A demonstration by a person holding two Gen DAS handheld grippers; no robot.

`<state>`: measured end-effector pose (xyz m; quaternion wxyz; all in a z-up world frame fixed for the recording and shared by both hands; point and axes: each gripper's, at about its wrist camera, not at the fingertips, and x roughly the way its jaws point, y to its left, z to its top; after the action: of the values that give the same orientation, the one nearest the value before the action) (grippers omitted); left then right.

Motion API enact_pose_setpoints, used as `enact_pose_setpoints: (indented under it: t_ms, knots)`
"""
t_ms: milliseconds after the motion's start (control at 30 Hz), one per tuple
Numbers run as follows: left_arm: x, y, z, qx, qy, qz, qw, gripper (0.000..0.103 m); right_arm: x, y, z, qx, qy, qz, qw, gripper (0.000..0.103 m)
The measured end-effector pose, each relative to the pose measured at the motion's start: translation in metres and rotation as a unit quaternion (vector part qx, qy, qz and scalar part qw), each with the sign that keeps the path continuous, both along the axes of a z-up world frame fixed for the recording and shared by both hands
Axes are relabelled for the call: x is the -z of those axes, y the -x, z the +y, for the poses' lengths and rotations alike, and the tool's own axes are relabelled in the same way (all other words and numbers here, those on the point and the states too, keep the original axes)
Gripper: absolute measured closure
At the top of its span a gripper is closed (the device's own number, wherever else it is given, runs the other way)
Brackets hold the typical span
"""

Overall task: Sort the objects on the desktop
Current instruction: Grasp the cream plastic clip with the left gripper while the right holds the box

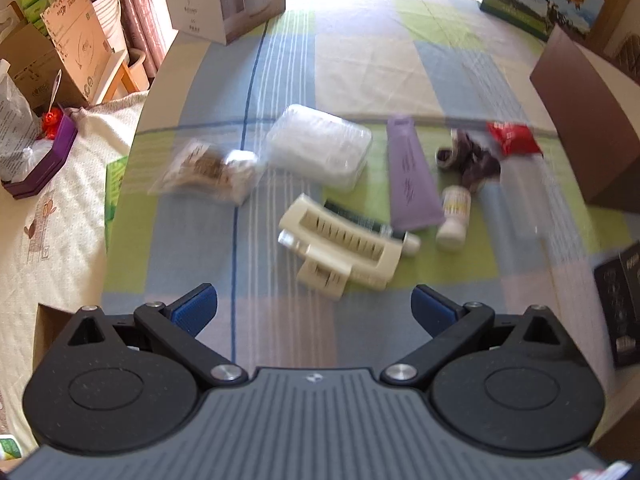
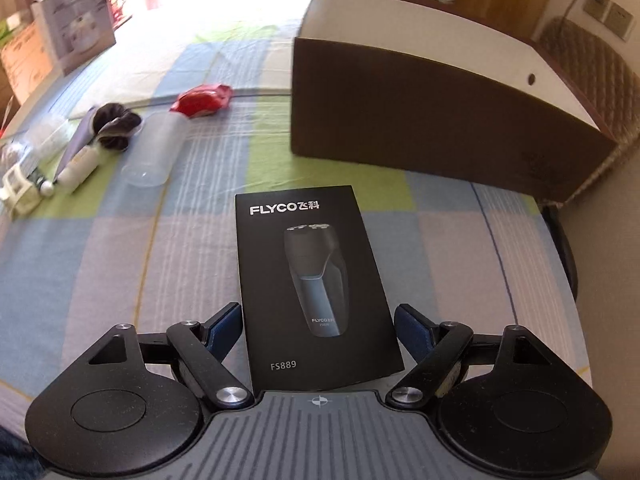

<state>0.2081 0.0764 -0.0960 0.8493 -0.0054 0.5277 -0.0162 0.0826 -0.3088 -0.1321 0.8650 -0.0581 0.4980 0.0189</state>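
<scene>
Judging from how things lie, we are near the start of the sorting: almost everything is loose on the checked tablecloth [image 1: 280,60], and we cannot see inside the brown box [image 2: 420,120], so what it may already hold stays unknown. Our left gripper [image 1: 314,307] is spread wide with nothing in it, hanging just short of the cream hair clip [image 1: 344,246], which lies across a dark tube whose label we cannot read. Beyond sit the clear plastic case [image 1: 320,146], a snack bag [image 1: 204,172], the purple tube [image 1: 412,176], a small white bottle [image 1: 454,216], a dark scrunchie [image 1: 470,160] and a red packet [image 1: 514,138], all blurred. Our right gripper [image 2: 318,326] is also open, its blue pads to either side of the black shaver box [image 2: 316,280] near its close end, not visibly pressing it; the box lies flat on the cloth in front of the brown box. A clear plastic cup [image 2: 154,152] lies on its side, hard to trace in the left view.
</scene>
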Motion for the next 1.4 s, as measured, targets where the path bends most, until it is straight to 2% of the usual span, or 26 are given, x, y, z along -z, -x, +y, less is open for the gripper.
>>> enact_pose_setpoints:
  t_ms: [167, 267, 367, 500, 567, 733, 833, 1000, 1400]
  knots:
    - [0.014, -0.037, -0.010, -0.013, -0.007, -0.002, 0.9999, 0.001, 0.001, -0.002, -0.012, 0.021, -0.016, 0.002, 1.000, 0.023]
    - [0.029, -0.050, -0.013, -0.016, -0.026, 0.015, 0.9994, 0.003, 0.005, -0.007, -0.013, 0.029, -0.024, 0.003, 0.999, 0.023]
    - [0.035, -0.049, -0.008, -0.014, -0.019, 0.026, 0.9994, 0.012, 0.005, -0.008, -0.016, 0.030, -0.030, 0.003, 0.999, 0.023]
    - [0.036, -0.038, 0.003, 0.001, -0.025, 0.030, 0.9992, 0.017, 0.006, -0.009, -0.021, 0.033, -0.039, 0.007, 0.999, 0.023]
    - [0.037, -0.032, 0.011, 0.006, -0.025, 0.034, 0.9991, 0.028, 0.007, -0.010, -0.021, 0.030, -0.039, 0.010, 0.999, 0.023]
    - [0.038, -0.028, 0.018, 0.016, -0.020, 0.033, 0.9991, 0.041, 0.010, -0.015, -0.019, 0.025, -0.034, 0.017, 0.999, 0.023]
    - [0.040, -0.031, 0.013, 0.029, -0.012, 0.032, 0.9990, 0.060, 0.012, -0.018, -0.018, 0.022, -0.034, 0.019, 0.999, 0.023]
    - [0.042, -0.030, 0.001, 0.052, -0.040, 0.011, 0.9978, 0.066, 0.013, -0.019, -0.019, 0.021, -0.036, 0.019, 0.999, 0.023]
    - [0.038, -0.003, -0.006, 0.055, -0.032, 0.022, 0.9977, 0.067, 0.021, -0.037, -0.017, 0.004, -0.034, 0.010, 0.999, 0.018]
